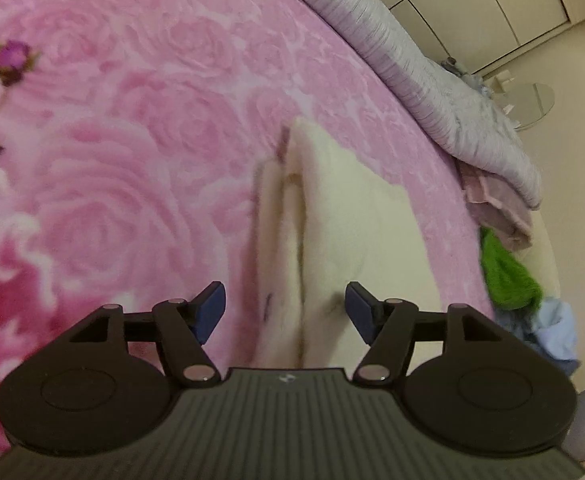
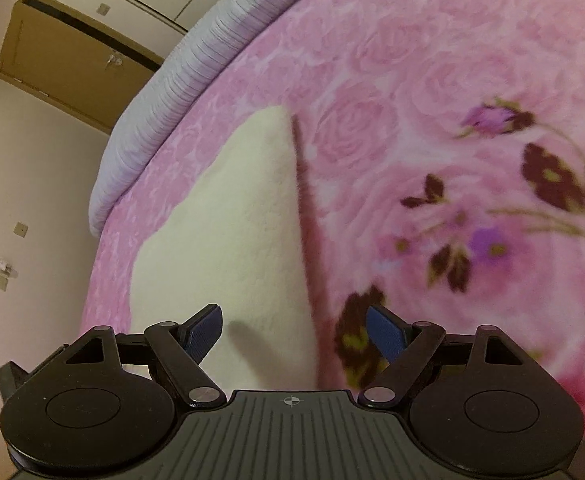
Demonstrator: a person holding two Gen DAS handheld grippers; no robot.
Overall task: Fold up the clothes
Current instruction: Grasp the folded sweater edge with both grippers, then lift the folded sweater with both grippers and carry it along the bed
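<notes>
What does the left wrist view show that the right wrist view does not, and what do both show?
Only the left wrist view shows the pile of clothes at the bed's edge, green, blue and mauve, and a glass table. Only the right wrist view shows a brown door and wall switches. Both show the cream garment folded on the pink rose blanket, the grey quilt, and an open gripper: left, right, holding nothing.
</notes>
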